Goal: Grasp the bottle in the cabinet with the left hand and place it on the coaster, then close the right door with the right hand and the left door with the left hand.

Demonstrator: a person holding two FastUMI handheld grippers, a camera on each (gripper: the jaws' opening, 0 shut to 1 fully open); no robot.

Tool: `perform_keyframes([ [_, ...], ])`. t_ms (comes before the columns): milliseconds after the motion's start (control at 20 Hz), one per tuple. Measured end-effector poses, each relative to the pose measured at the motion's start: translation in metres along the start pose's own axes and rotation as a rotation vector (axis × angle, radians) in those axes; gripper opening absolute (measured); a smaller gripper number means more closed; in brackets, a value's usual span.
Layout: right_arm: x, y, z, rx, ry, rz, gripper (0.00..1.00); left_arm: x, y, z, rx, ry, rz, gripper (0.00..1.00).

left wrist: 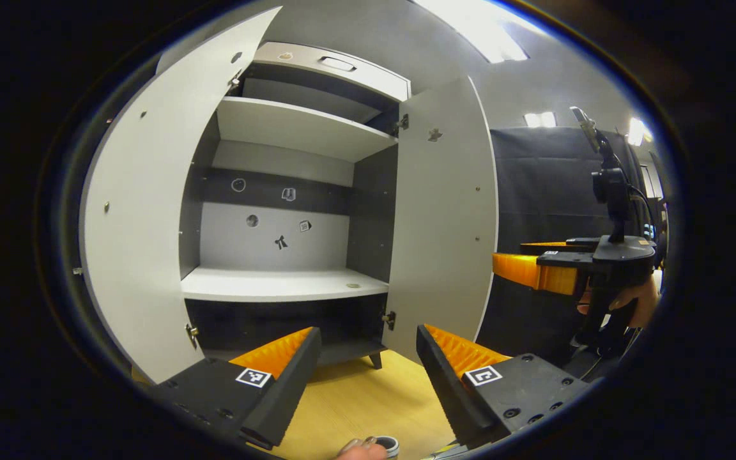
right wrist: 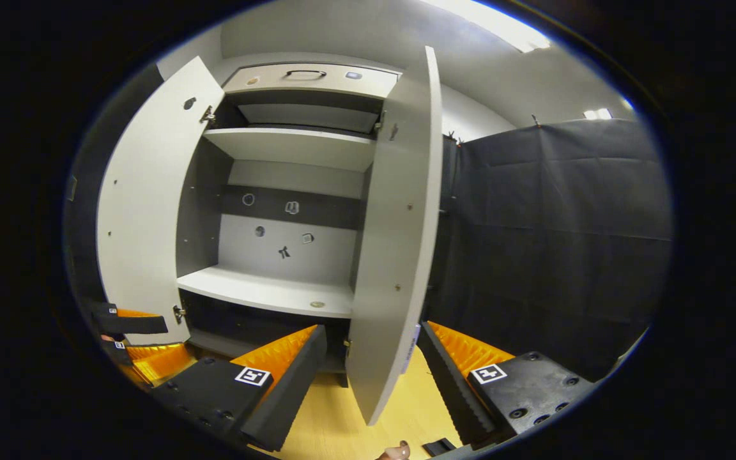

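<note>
Both doors stand open. We find the right door (right wrist: pixel 393 255) edge-on, upright, between the right gripper (right wrist: pixel 368 370)'s wide, empty fingers. The left gripper (left wrist: pixel 368 370), likewise spread and empty, faces bare shelves; the bottle's place we cannot tell.

small round thing (left wrist: pixel 387 443) at bottom edge of left gripper view, cut off, half behind a fingertip, can't tell what it is, stickers (left wrist: pixel 282 217) on cabinet back panel too small to make out, right gripper (left wrist: pixel 528 265) partly behind right door (left wrist: pixel 443 217), left gripper (right wrist: pixel 131 338) cut by rim of right gripper view
</note>
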State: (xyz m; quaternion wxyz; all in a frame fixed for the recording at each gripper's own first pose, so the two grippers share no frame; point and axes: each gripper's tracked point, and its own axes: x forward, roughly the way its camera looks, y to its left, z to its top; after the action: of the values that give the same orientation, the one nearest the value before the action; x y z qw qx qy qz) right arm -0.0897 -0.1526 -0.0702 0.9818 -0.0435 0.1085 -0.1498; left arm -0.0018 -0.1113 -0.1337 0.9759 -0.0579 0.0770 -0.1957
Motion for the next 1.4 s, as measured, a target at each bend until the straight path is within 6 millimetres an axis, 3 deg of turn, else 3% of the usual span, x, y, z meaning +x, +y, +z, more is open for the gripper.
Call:
perform_keyframes([
  [250, 0.014, -0.066, 0.005, -0.004, 0.038, -0.154, 0.98, 0.022, -0.001, 0.036, 0.033, -0.034, -0.010, 0.94],
  [450, 0.043, -0.085, 0.022, 0.019, -0.019, -0.108, 0.98, 0.033, -0.022, 0.048, 0.018, -0.041, 0.020, 0.94],
  [600, 0.068, -0.076, 0.022, 0.038, -0.019, 0.011, 0.98, 0.045, -0.035, 0.052, -0.031, -0.031, 0.066, 0.94],
  [800, 0.086, -0.072, 0.017, 0.059, -0.023, 0.151, 0.96, 0.055, -0.039, 0.056, -0.045, -0.037, 0.170, 0.94],
  [1400, 0.084, -0.024, 0.019, 0.131, -0.007, 0.412, 0.95, 0.048, -0.031, 0.048, -0.015, -0.003, 0.331, 0.94],
])
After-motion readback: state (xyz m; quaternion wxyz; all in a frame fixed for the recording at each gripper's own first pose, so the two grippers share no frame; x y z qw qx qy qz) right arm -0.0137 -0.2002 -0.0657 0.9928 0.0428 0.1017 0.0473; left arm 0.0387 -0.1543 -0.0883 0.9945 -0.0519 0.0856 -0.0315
